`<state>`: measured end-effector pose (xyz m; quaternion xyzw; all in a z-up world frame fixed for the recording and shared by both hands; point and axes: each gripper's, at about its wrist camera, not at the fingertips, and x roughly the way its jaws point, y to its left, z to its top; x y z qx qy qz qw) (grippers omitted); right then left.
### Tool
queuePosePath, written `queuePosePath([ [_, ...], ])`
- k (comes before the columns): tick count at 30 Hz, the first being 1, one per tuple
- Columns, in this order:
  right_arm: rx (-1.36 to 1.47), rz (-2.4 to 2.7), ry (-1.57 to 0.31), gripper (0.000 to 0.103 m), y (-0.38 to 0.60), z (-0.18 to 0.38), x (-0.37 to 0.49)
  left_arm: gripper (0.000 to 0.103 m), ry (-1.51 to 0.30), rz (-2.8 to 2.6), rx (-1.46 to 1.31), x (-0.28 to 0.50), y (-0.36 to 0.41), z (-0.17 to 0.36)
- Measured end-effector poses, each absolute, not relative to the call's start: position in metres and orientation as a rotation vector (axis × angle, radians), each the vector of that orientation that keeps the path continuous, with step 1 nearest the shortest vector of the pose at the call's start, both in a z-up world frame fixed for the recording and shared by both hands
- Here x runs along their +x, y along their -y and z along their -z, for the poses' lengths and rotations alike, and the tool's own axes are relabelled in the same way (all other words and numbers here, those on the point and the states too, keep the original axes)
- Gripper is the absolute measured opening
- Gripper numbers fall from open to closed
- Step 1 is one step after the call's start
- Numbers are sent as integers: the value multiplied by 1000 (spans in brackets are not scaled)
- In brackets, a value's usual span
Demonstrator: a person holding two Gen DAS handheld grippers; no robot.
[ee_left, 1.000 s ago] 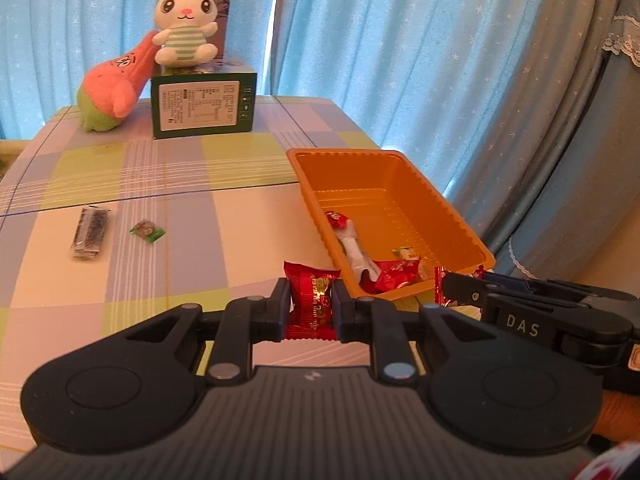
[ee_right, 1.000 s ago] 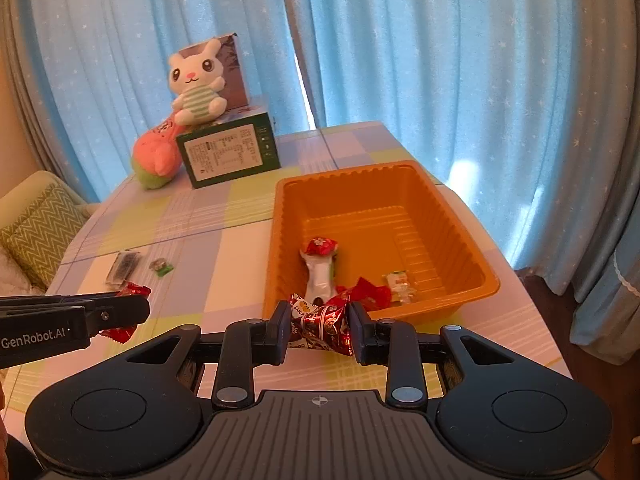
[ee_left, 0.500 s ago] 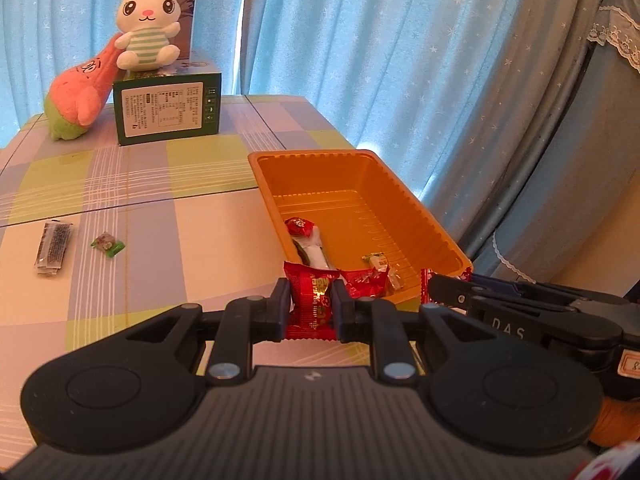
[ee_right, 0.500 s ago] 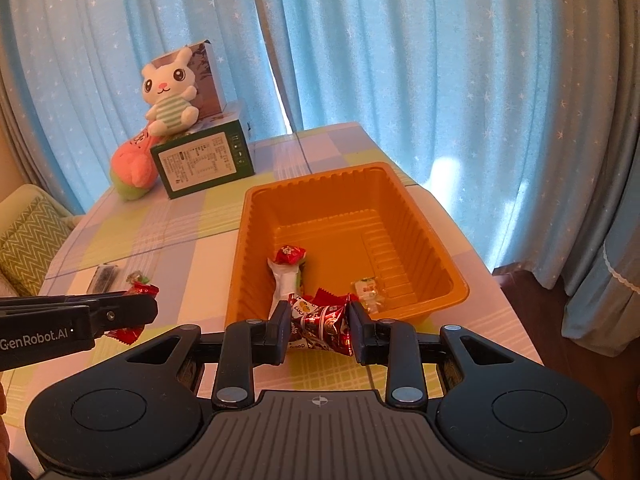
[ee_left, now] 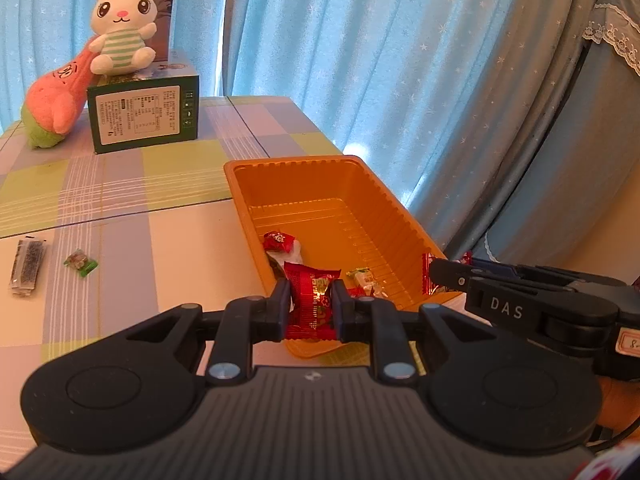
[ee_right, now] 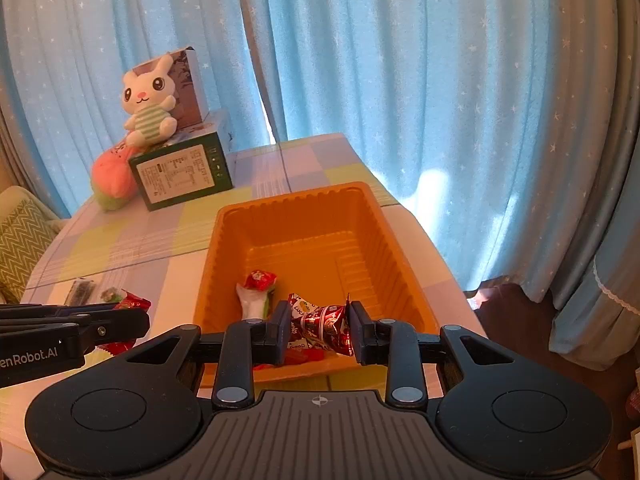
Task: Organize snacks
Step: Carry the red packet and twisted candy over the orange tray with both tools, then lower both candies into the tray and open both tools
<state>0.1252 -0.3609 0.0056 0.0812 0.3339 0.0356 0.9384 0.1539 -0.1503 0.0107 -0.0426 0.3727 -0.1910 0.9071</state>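
Observation:
My left gripper [ee_left: 310, 304] is shut on a red snack packet [ee_left: 310, 300] and holds it over the near left corner of the orange tray [ee_left: 360, 172]. My right gripper [ee_right: 318, 326] is shut on a red foil snack [ee_right: 322, 322] above the near end of the same tray [ee_right: 280, 204]. Inside the tray lie a red-capped white wrapper [ee_left: 282, 246] and a small green-and-white candy [ee_left: 364, 278]. On the table to the left lie a dark wrapped bar [ee_left: 28, 266] and a small green candy [ee_left: 80, 262]. The right gripper also shows at the right of the left wrist view [ee_left: 444, 276].
A green box [ee_left: 144, 118] with a white plush rabbit [ee_left: 122, 32] on top stands at the table's far end, beside a pink plush toy [ee_left: 56, 100]. Blue curtains hang behind and to the right. The table's right edge runs just past the tray.
Both grippers have moved forward and now hold their snacks over the tray's near end. The right gripper's jaws look a little wider apart than before.

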Motion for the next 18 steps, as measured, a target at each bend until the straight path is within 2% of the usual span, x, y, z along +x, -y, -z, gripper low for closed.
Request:
queuePosePath([
  [18,160,-61,-714,31,386,16,185,19,-814,437,-89,220,192,18],
])
